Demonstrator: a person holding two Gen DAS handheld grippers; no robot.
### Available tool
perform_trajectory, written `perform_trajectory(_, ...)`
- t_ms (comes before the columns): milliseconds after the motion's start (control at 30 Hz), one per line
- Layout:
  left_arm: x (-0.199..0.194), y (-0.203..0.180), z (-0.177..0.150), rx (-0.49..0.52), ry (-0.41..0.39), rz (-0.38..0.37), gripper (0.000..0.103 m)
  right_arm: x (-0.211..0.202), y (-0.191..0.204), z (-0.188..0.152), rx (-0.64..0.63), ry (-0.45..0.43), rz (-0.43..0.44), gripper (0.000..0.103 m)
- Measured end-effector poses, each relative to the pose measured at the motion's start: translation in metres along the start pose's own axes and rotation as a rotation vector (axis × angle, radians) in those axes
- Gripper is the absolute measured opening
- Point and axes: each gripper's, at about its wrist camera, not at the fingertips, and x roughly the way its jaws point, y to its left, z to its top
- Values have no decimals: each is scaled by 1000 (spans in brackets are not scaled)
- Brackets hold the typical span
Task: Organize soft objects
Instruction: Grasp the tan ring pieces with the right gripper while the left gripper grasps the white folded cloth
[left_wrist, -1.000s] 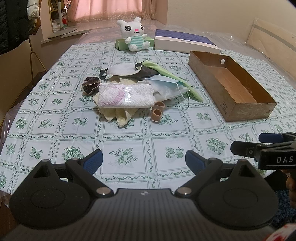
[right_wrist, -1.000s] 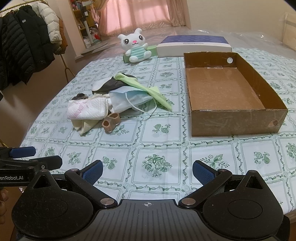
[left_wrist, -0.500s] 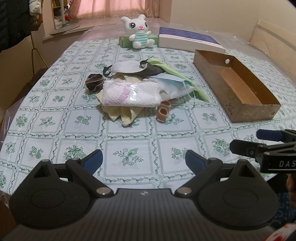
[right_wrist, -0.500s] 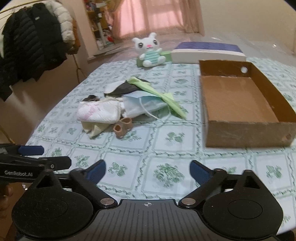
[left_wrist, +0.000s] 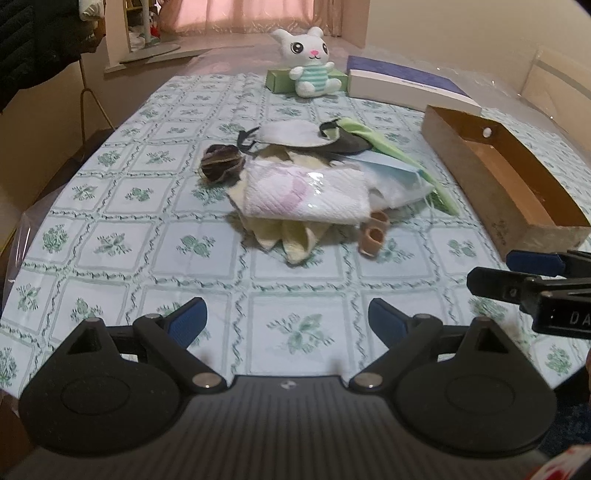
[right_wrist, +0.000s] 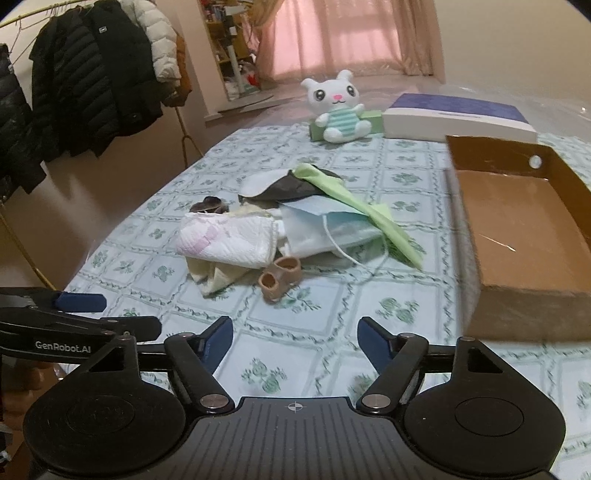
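1. This is looking like a lived-in home, with a dining table (right_wrist: 332, 354) wearing a green floral tablecloth (left_wrist: 122, 240) under clear plastic.
2. Padded winter jackets (right_wrist: 92, 85) are hanging on a rack at the far left.
3. Pink curtains (right_wrist: 347, 40) are glowing across a far window, and cluttered shelves (right_wrist: 225, 40) are standing beside them.
4. A plush bunny (right_wrist: 338, 109) is sitting at the table's far end, leaning against a green box (right_wrist: 373, 122), near a flat blue-and-white box (right_wrist: 458, 118).
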Motion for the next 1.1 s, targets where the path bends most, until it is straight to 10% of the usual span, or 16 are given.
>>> perform_trajectory(933, 69, 41, 24, -14, -13, 45, 92, 111, 22, 17, 49, 26, -71, 49)
perform_trajectory(1100, 73, 44, 28, -8, -20, 47, 92, 119, 22, 16, 57, 26, -89, 28)
